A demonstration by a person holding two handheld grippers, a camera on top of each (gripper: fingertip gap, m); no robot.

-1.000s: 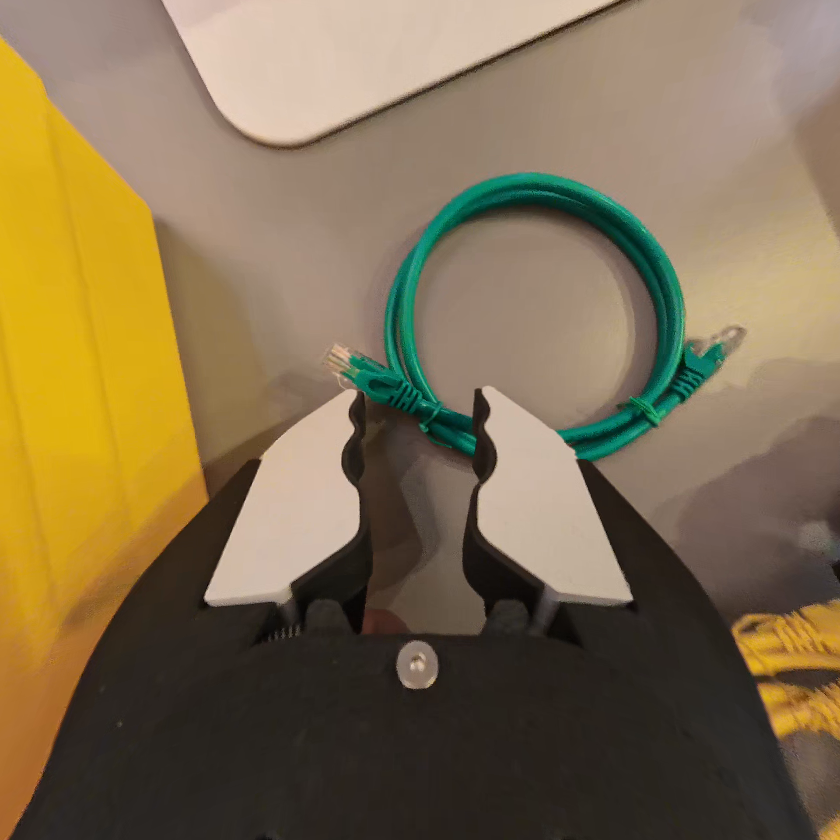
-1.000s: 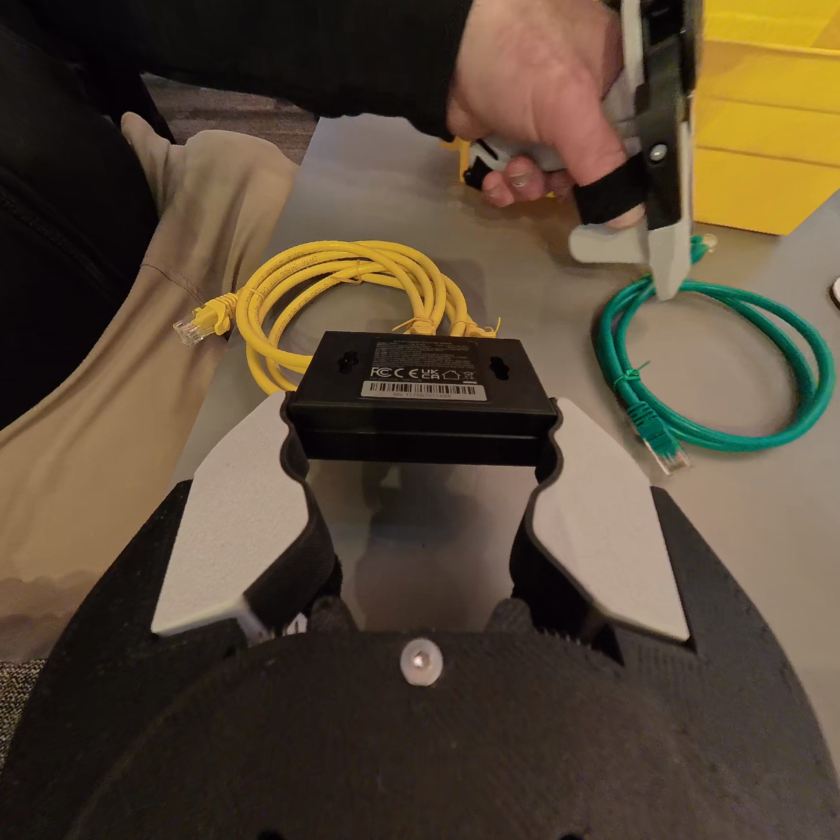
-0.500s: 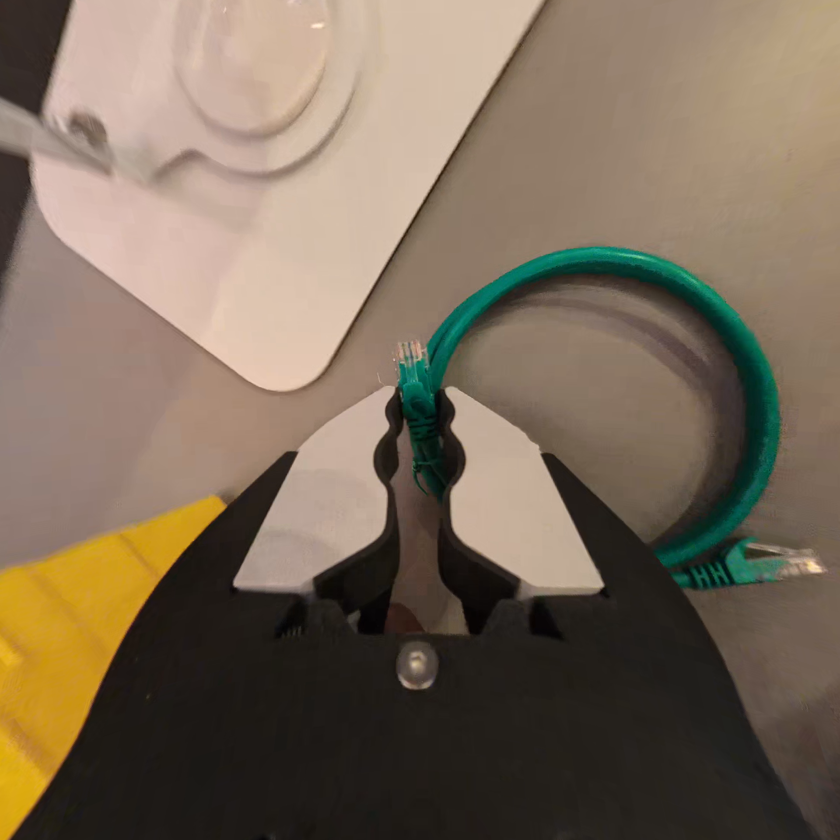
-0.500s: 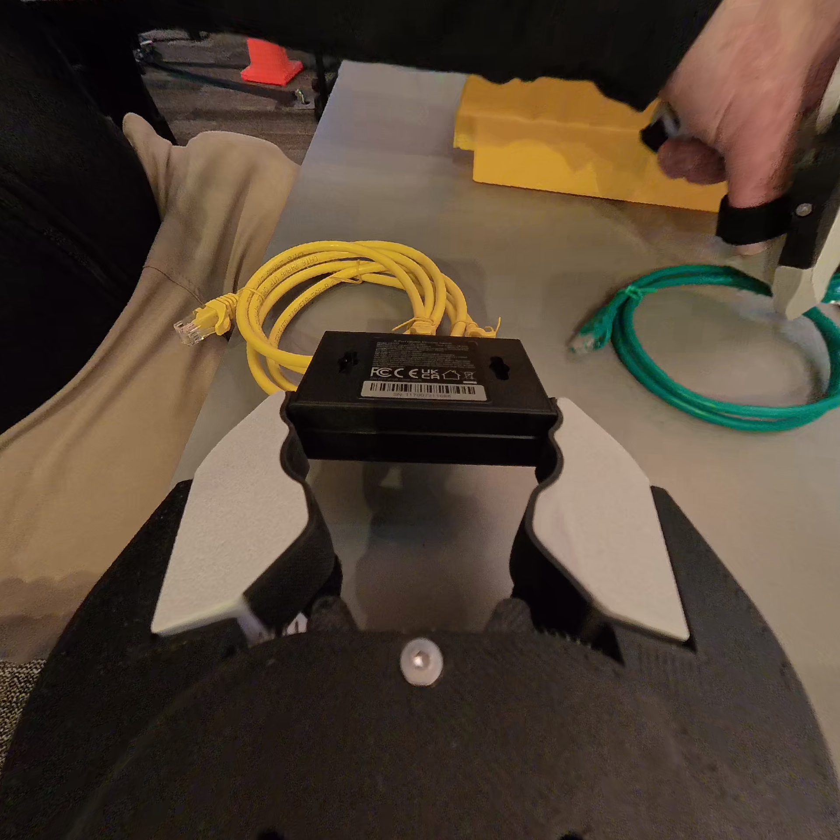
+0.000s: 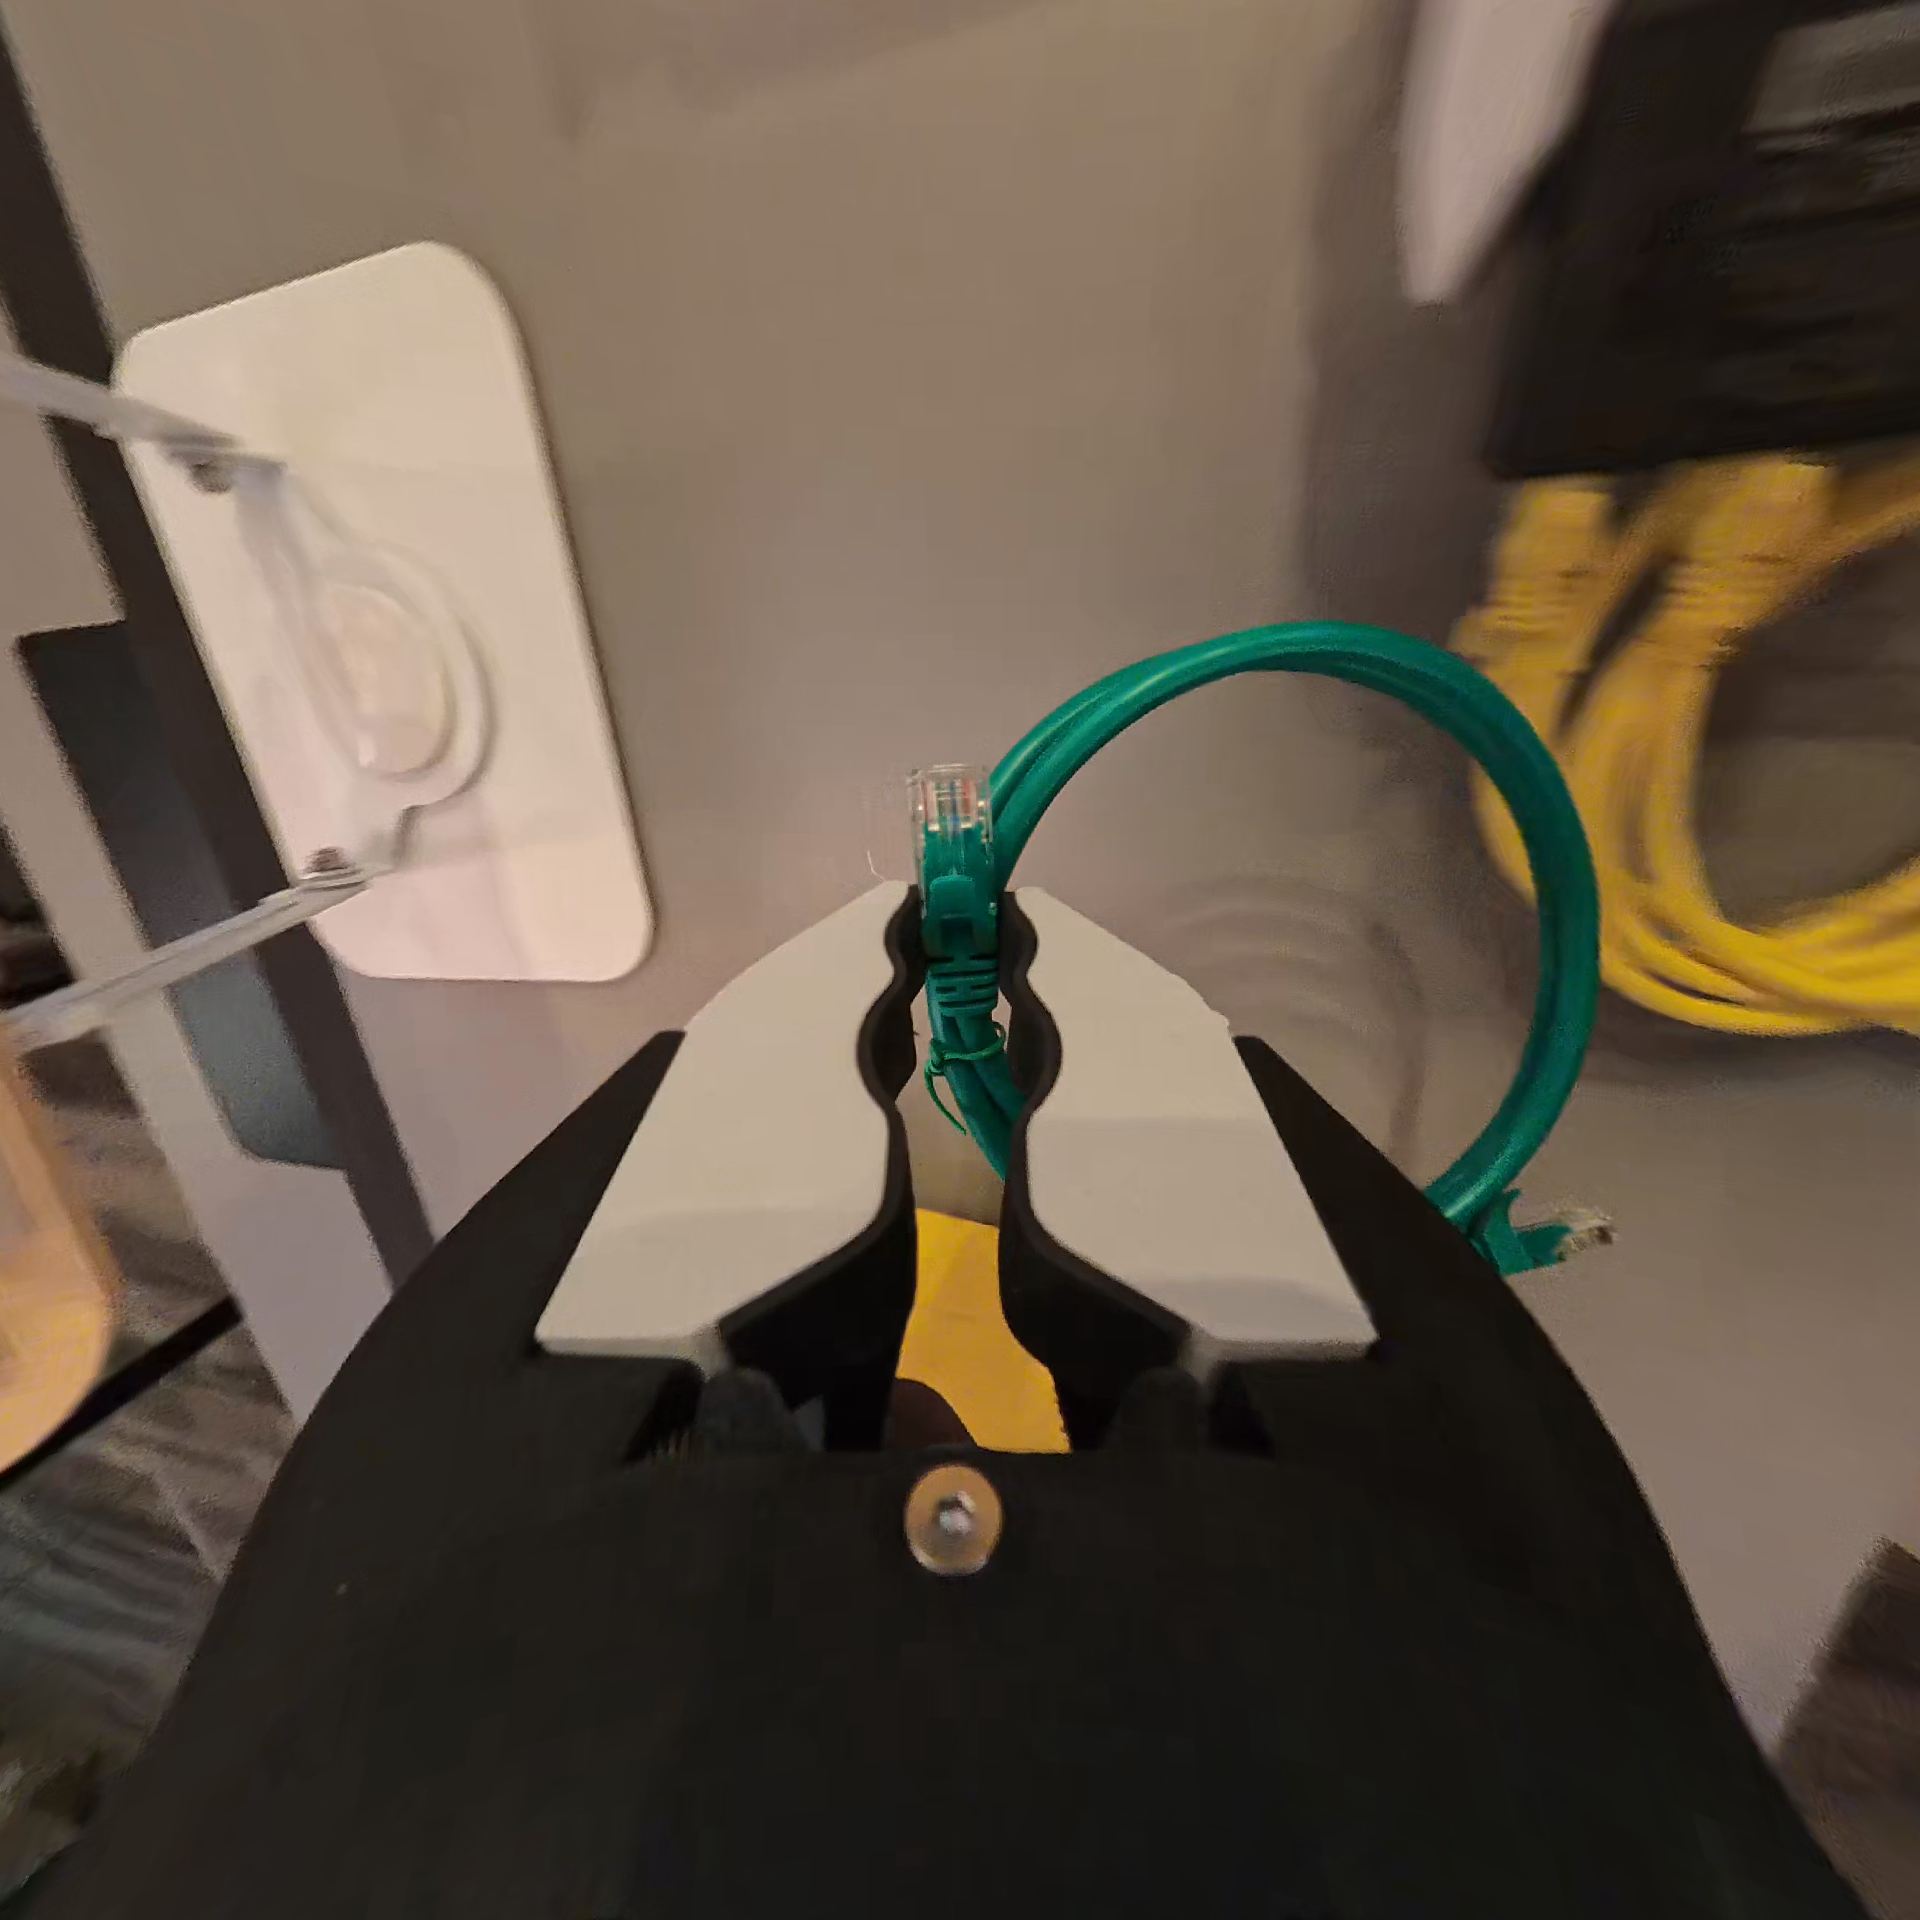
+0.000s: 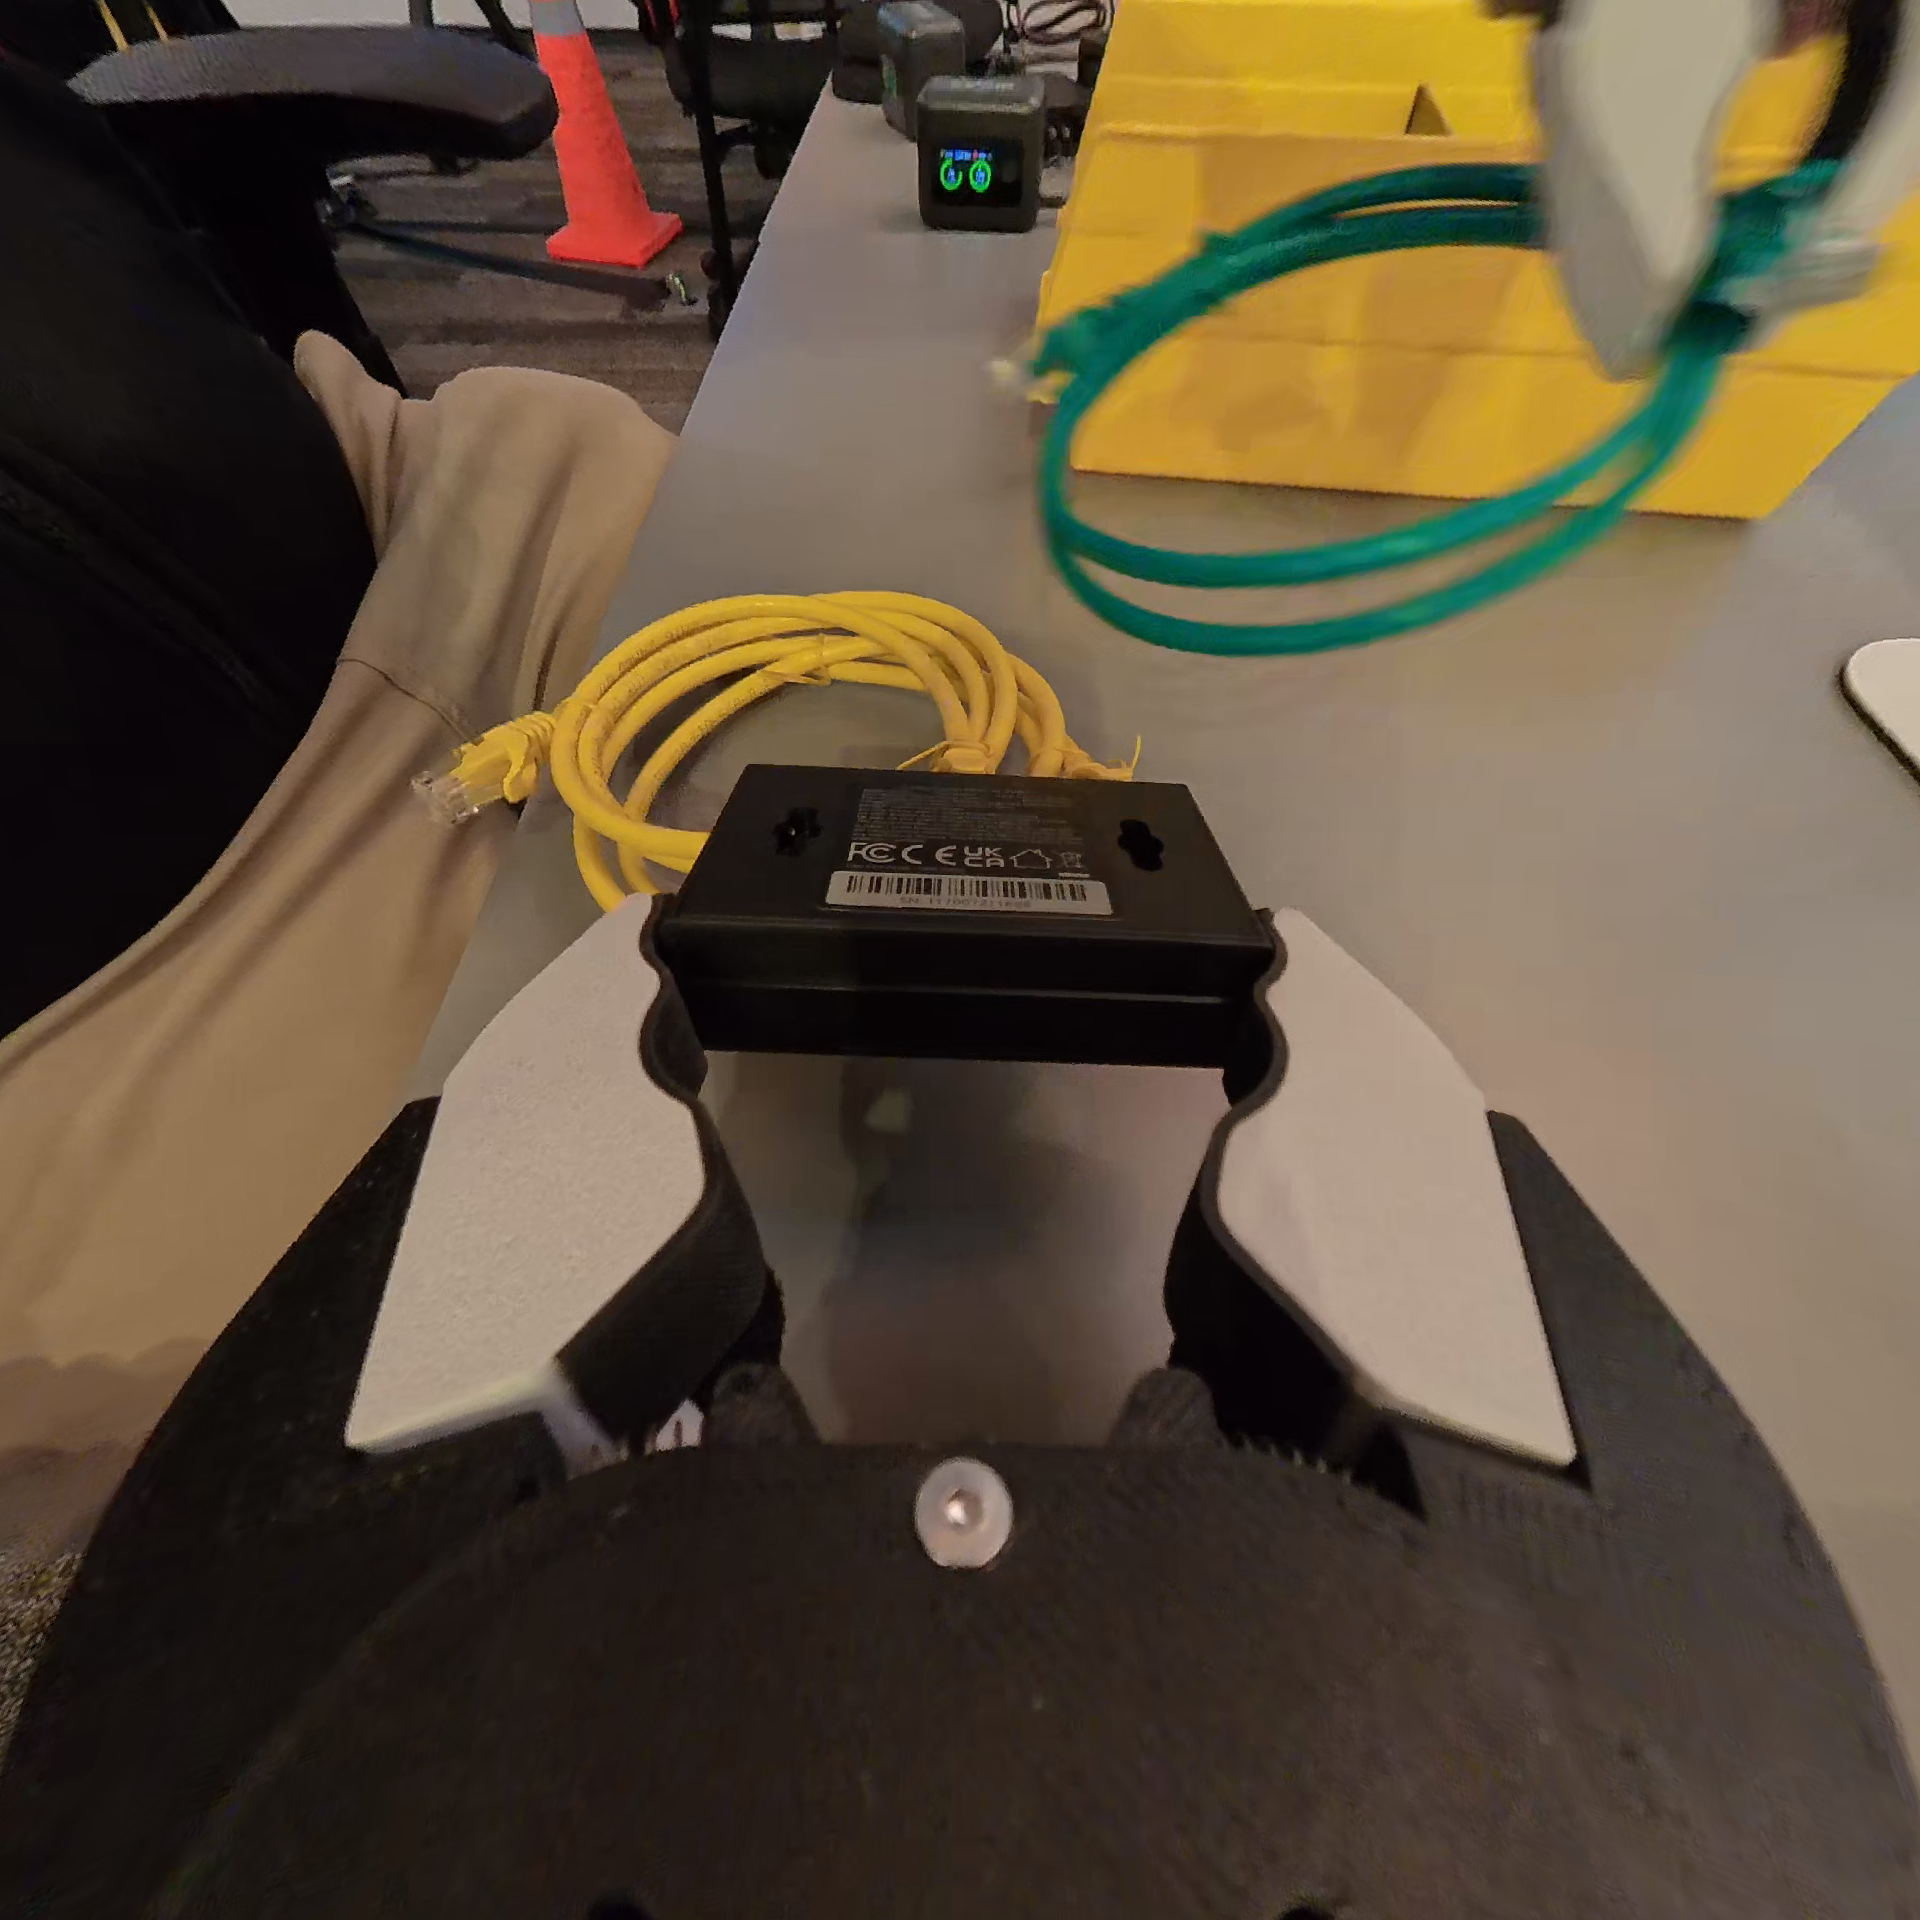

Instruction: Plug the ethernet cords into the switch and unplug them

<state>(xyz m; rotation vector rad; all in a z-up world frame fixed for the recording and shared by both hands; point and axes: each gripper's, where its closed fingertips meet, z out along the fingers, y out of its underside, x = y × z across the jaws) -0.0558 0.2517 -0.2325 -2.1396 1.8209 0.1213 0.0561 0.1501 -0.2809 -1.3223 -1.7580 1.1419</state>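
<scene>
In the left wrist view, the left gripper [image 5: 958,920] was clamped on the green ethernet cord [image 5: 1558,883] just behind its clear plug [image 5: 948,805], which pointed straight out past the fingertips; the rest of the coil curved away to the right, with the cord's second plug [image 5: 1569,1231] showing beside the right finger. A white plate [image 5: 416,623] with a clear fitting lay on the grey table [image 5: 883,364] to the left, and the blurred black switch [image 5: 1714,260] and yellow ethernet cord [image 5: 1714,831] showed at upper right. In the right wrist view, the right gripper [image 6: 958,997] was closed on the two short ends of the switch [image 6: 961,904], which sat label side up on the table [image 6: 1455,935]. The yellow ethernet cord [image 6: 790,675] lay coiled just behind the switch, one plug reaching over the table edge at left. The green ethernet cord [image 6: 1299,582] hung in the air from the left gripper [image 6: 1704,260] at upper right, blurred, in front of a yellow box [image 6: 1299,312]. An orange cone [image 6: 597,156] stood on the floor beyond.
</scene>
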